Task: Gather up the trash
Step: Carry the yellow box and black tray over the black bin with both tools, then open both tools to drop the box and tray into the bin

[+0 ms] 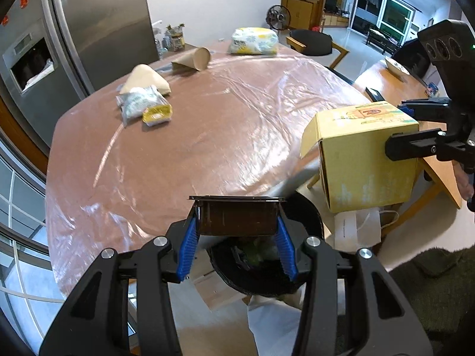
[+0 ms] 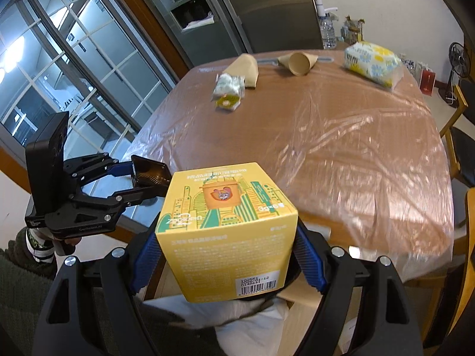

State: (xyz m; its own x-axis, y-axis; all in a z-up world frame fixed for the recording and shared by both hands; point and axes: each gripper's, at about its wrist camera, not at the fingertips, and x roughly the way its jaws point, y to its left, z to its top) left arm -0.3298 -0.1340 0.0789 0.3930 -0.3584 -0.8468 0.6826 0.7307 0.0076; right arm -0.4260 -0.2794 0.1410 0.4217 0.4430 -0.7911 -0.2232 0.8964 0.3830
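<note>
My left gripper (image 1: 237, 243) is shut on a dark brown plastic tray (image 1: 237, 216) and holds it above a black trash bin (image 1: 308, 216) beside the table's near edge. My right gripper (image 2: 228, 255) is shut on a yellow cardboard box (image 2: 228, 231), also held over the bin; the box shows in the left wrist view (image 1: 365, 157) at the right. On the table (image 1: 207, 136) lie a paper cone (image 1: 199, 59), a folded brown paper bag (image 1: 148, 80), a clear packet (image 1: 138, 103) and a small yellow packet (image 1: 157, 114).
A flowered tissue pack (image 1: 255, 40) lies at the table's far side. A steel fridge (image 1: 89, 29) stands behind the table. Wooden chairs (image 2: 457, 136) stand at the right. A white bag (image 2: 252, 323) and cardboard lie on the floor by the bin.
</note>
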